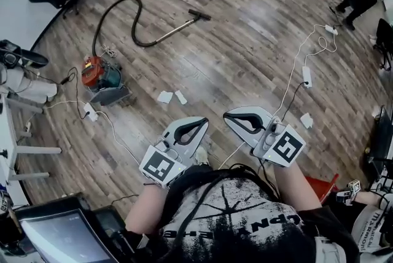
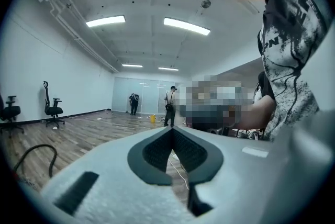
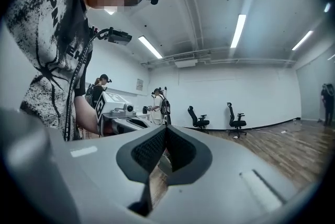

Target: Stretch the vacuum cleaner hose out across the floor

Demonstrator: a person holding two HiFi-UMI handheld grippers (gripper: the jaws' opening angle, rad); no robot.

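The left claw [image 1: 199, 124] and the right claw [image 1: 229, 115] are closed and empty, well apart from the curled hose [image 1: 140, 10] on the floor [image 1: 245, 28].

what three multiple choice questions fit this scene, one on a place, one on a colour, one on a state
1. In the head view, the vacuum cleaner sits:
A) at the left
B) at the far right
C) at the bottom edge

2. The hose is:
A) white
B) yellow
C) black

3. The left gripper and right gripper are:
A) wide open
B) shut and empty
C) shut on the hose

Answers:
1 A, it is left of both grippers.
2 C, a black loop runs from the cleaner.
3 B, each gripper view shows the jaws together with nothing between.
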